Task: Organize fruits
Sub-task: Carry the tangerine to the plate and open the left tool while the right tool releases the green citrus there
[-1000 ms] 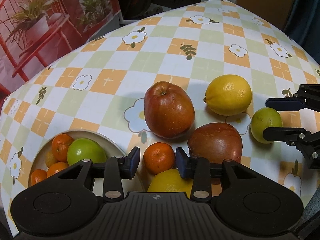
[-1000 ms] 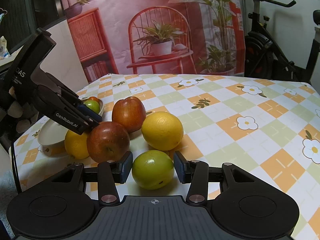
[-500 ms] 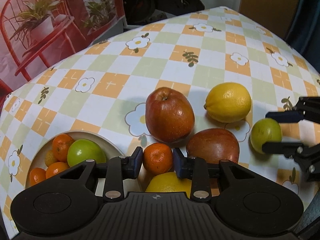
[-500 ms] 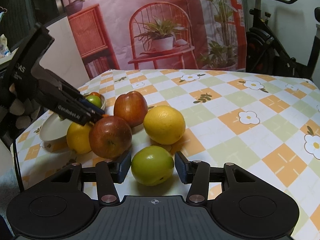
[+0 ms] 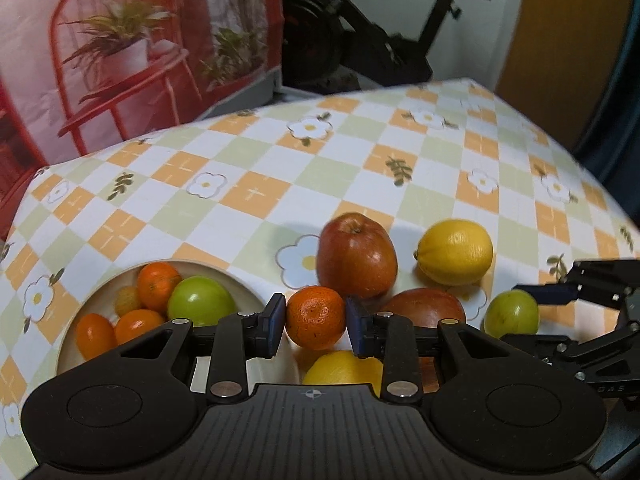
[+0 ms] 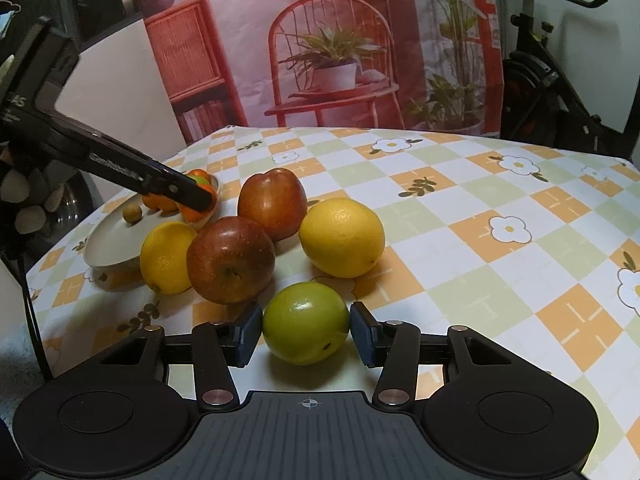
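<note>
Fingers, left: left gripper (image 5: 316, 322) has just been closing and now pinches a small mandarin (image 5: 316, 317) between its two blue-black pads, one on each flank of the fruit.
Fingers, right: right gripper (image 6: 306, 330) brackets a green fruit (image 6: 306, 329) that sits on the worktop (image 6: 500, 200); the pads stand at its sides, but whether they press on it cannot be told.
Destination: a pale plate (image 5: 236, 280) just left of the mandarin already carries small orange fruits and a green one.
Left out on the cloth: two red apples (image 6: 231, 259), touching, with a lemon (image 6: 342, 237) beside them and a second lemon (image 6: 165, 257) against the plate's edge.
Step in hand: judged to be carrying the mandarin across to the plate.
Doing it well: keep the pinch steady on the round skin, clear the plate's rim before lowering, and aim for the bare patch, not the heap.
Risk: a round fruit set on the pile may roll off; release low.
Right side: best held quiet until the left clears, since both tools work close together.
</note>
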